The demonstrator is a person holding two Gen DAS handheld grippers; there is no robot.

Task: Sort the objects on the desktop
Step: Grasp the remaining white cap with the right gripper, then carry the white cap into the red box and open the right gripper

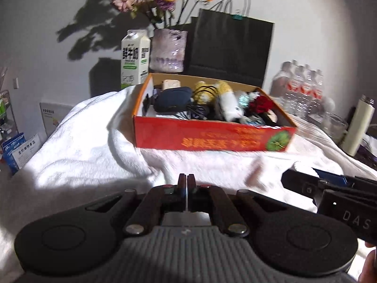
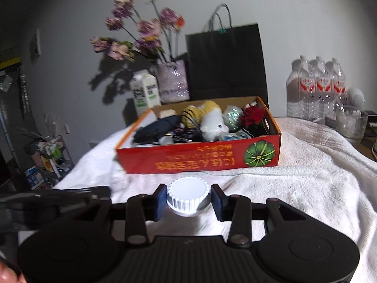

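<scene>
A red cardboard box [image 1: 212, 139] [image 2: 200, 160] stands on the white towel, filled with several items: a dark pouch [image 1: 173, 99], a white plush toy [image 2: 212, 127], a yellow knit toy [image 2: 202, 112], a red rose [image 2: 253, 115]. My left gripper [image 1: 186, 184] is shut and empty, low over the towel before the box. My right gripper [image 2: 188, 198] is open, its blue pads [image 2: 160, 200] on either side of a white ribbed jar lid [image 2: 188, 197] with small gaps. The right gripper also shows at the right of the left wrist view [image 1: 329, 184].
Behind the box stand a milk carton [image 1: 135, 59], a vase of dried flowers [image 1: 168, 49] and a black paper bag [image 1: 231, 47]. Water bottles [image 2: 317, 89] stand at the back right, with a glass jar [image 2: 352, 123] and a white flask [image 1: 358, 125]. Shelves with clutter stand far left.
</scene>
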